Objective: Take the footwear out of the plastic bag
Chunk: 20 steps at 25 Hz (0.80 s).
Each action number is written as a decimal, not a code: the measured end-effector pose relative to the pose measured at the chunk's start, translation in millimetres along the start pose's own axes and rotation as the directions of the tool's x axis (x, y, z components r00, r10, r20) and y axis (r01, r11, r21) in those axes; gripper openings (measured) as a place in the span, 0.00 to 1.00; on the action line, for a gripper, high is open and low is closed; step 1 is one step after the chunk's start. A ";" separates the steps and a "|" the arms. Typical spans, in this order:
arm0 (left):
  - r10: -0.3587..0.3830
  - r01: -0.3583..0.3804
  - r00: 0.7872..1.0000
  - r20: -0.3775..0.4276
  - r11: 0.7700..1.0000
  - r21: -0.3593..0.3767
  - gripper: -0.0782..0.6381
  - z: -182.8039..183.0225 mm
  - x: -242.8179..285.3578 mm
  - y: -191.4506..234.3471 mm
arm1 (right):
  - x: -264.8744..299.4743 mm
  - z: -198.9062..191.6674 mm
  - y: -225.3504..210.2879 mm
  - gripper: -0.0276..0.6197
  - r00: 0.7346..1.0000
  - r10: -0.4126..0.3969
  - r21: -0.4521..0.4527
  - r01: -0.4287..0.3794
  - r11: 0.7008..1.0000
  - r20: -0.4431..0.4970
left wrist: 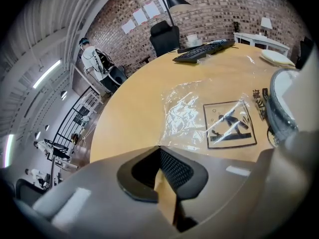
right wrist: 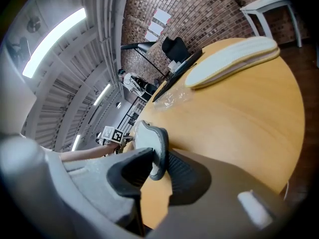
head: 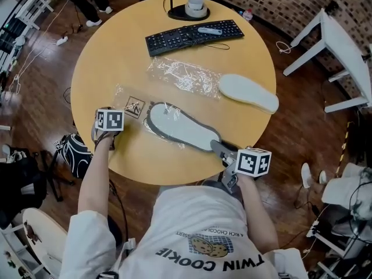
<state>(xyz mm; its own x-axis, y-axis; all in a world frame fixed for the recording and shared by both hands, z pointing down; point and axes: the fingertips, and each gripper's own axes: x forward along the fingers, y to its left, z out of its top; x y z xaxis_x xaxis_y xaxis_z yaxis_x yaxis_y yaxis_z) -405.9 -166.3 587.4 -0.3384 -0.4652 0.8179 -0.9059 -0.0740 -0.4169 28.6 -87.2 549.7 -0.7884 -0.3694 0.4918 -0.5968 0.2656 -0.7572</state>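
A grey-rimmed slipper (head: 183, 129) lies across the table's near side, its toe end still under the clear plastic bag (head: 131, 106) that carries a printed label (left wrist: 229, 124). My right gripper (head: 220, 150) is shut on the slipper's heel; in the right gripper view the dark rim (right wrist: 158, 153) is pinched between the pads. At the bag's left end my left gripper (head: 114, 128) has its jaw tips together where the bag's edge (left wrist: 174, 133) reaches them. The slipper's toe (left wrist: 281, 113) shows at the right of the left gripper view.
A second, white slipper (head: 249, 93) lies bare at the right of the round wooden table (head: 104, 57), with an empty clear bag (head: 183, 75) beside it. A black keyboard (head: 193, 36) and a lamp base (head: 189, 9) sit at the far side. White furniture (head: 340, 45) stands beyond.
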 end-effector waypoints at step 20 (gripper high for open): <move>0.036 -0.035 0.999 -0.037 0.999 0.031 0.11 2.0 3.6 -0.7 | -45.4 9.5 -27.9 0.18 1.000 0.016 0.016 -0.017 1.000 0.020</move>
<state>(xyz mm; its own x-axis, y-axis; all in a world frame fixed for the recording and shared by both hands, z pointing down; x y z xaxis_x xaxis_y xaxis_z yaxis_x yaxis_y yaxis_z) -406.0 -169.7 589.9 -0.3800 -0.4349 0.8164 -0.8853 -0.0848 -0.4573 82.5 -86.3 544.4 -0.7950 -0.3828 0.4706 -0.5811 0.2578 -0.7719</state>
